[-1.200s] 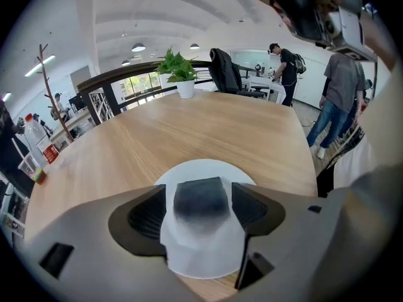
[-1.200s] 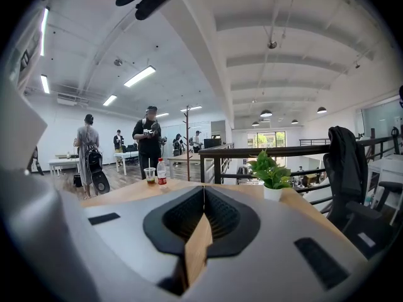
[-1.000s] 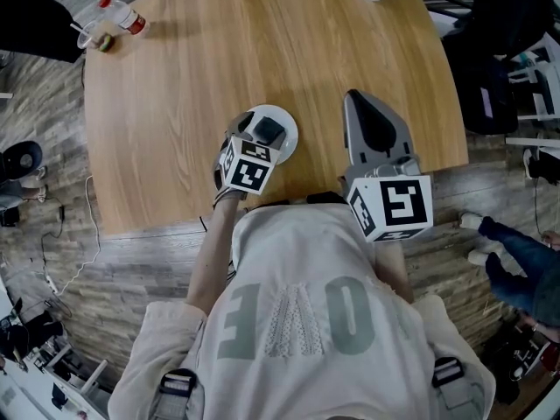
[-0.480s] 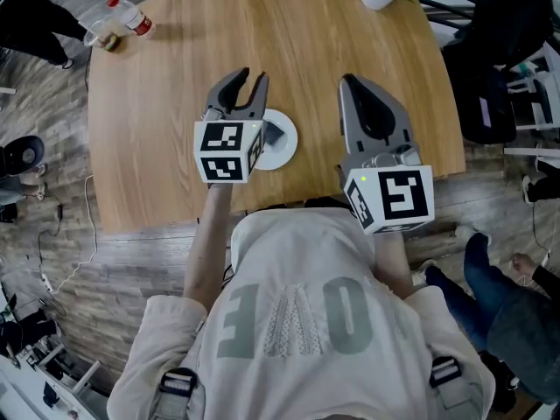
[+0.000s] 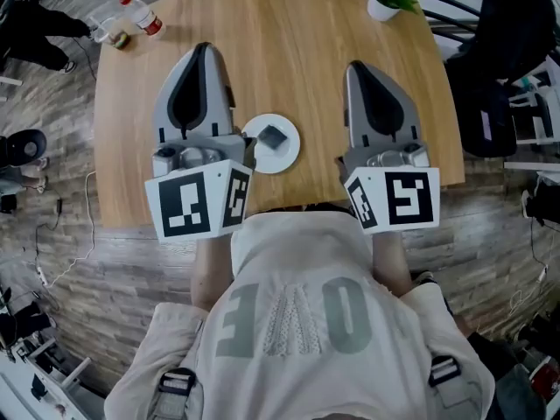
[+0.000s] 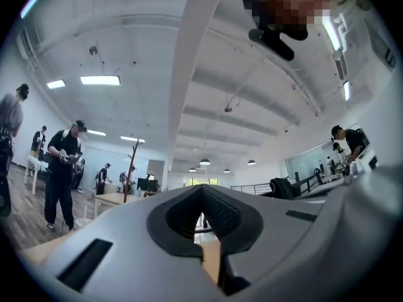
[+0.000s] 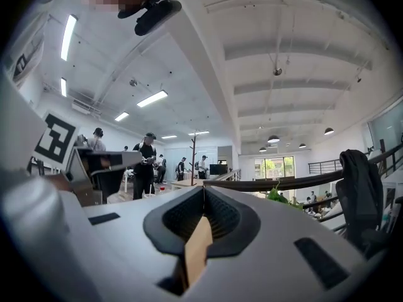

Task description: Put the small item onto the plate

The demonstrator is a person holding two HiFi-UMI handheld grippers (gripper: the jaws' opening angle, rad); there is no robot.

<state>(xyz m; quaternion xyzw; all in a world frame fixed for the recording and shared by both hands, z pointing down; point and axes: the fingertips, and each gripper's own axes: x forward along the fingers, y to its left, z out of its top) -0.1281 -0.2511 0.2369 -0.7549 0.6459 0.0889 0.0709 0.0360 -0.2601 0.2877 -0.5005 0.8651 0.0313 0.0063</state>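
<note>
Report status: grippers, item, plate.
Left gripper shut, empty, jaws just closed. Right gripper shut, empty. Item on plate. Nothing in the way.

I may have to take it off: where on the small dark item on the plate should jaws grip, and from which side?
Grip the small dark item across two opposite straight edges, coming from straight above. It looks low and squarish, lying flat near the middle of the white plate, so a level approach would probably meet the plate first.
</note>
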